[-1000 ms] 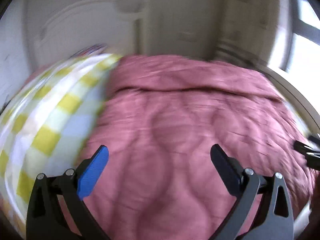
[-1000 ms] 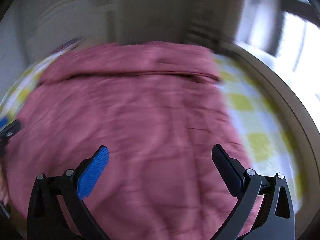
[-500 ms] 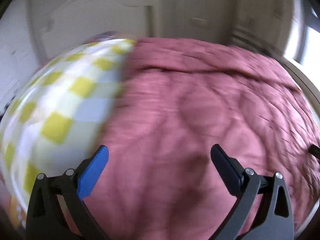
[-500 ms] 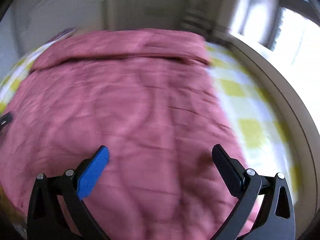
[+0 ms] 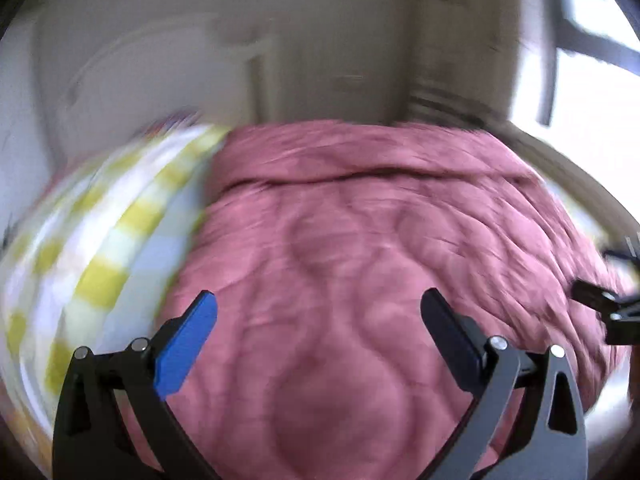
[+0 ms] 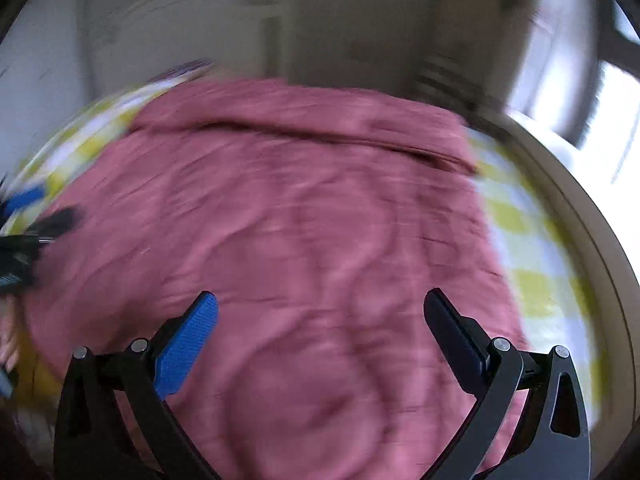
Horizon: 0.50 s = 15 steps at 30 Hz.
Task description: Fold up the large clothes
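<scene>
Pink quilted cover [image 5: 360,280] was spread over the checked sheet [image 5: 100,248] on the bed. Left tongs [image 5: 319,320] and right tongs [image 6: 320,320] were held spread and empty above it; a reach seemed underway, and an edge would need pinching next.

A bed in a yellow-checked sheet [image 5: 100,248] carries a spread pink quilt [image 5: 360,260].

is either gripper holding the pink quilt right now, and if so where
Neither. The left gripper and the right gripper are both open with nothing between their fingers, above the pink quilt.
</scene>
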Motion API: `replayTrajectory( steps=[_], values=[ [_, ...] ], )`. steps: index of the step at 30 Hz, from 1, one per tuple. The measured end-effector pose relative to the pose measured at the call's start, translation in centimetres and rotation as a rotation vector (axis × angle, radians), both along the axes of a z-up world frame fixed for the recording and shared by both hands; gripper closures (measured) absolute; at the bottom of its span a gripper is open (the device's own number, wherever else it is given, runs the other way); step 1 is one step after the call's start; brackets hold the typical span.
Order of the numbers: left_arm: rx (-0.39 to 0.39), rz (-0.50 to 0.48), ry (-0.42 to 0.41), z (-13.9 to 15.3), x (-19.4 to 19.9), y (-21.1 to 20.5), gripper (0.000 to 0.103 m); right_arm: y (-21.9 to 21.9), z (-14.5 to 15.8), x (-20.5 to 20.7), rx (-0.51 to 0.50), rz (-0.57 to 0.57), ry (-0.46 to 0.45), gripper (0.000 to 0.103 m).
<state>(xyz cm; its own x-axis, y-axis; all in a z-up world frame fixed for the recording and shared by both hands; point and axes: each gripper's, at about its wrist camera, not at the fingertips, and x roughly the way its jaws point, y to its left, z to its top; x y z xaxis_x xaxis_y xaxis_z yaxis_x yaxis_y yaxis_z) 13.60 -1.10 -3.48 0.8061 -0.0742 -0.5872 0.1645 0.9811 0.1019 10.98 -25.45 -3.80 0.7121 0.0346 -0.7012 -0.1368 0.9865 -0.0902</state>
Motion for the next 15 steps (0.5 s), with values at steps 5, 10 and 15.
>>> replayTrajectory(
  steps=[5,10,15],
  values=[
    [0.109,-0.045,0.075,-3.9,0.8,-2.9,0.002,-0.1,-2.3,0.8,0.075,0.019,0.087,0.004],
    [-0.034,-0.029,0.201,-3.7,2.8,0.2,0.002,-2.0,-1.1,0.1,0.032,-0.020,0.079,0.005],
    [-0.112,0.141,0.167,-2.8,1.7,5.3,0.002,-8.0,-1.5,-0.3,0.049,-0.216,0.071,0.005]
  ],
)
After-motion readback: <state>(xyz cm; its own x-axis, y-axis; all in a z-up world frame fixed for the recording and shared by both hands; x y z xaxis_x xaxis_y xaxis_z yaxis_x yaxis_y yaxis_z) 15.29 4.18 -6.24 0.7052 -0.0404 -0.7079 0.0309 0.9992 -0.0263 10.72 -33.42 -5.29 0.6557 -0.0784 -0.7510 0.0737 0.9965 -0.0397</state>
